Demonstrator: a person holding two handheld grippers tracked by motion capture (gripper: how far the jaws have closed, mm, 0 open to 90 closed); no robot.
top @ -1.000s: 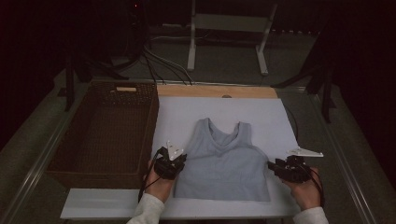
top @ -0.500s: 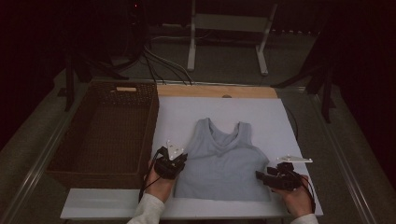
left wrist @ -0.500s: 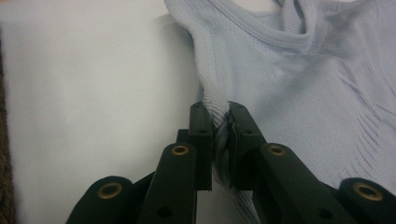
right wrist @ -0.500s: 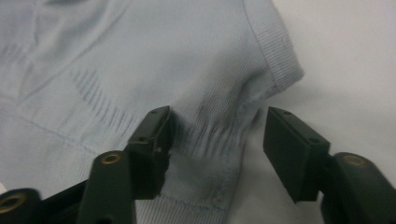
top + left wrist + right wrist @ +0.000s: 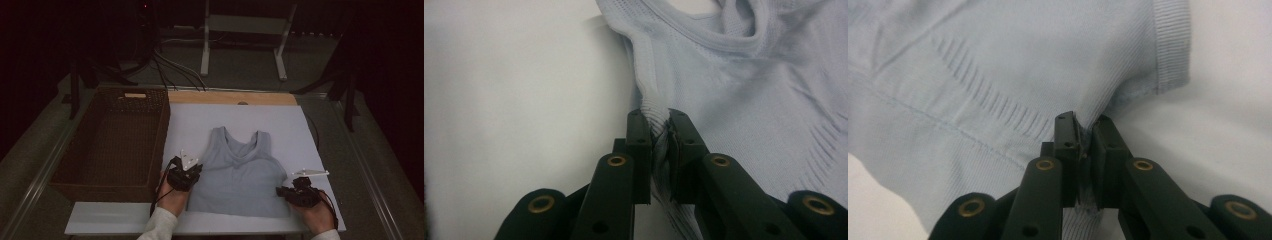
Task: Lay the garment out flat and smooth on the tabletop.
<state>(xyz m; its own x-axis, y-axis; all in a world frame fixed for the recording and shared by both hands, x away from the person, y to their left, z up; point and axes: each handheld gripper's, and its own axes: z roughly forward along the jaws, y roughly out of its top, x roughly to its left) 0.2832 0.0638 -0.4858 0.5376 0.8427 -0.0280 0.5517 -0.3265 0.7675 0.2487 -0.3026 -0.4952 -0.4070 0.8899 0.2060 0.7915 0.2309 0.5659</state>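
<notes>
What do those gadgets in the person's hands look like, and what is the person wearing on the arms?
Each hand carries a chunky black left gripper and right gripper. Both have two flat black jaws on arms studded with brass-coloured rivets, a pale three-cornered plate on top and a thin black cable trailing back. The sleeves are white with ribbed cuffs.

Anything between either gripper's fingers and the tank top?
Nothing visible. The left gripper is shut on the tank top at its side edge, and the right gripper is shut on the opposite edge near the hem. In both gripper views the fabric sits pinched directly between the fingers.
</notes>
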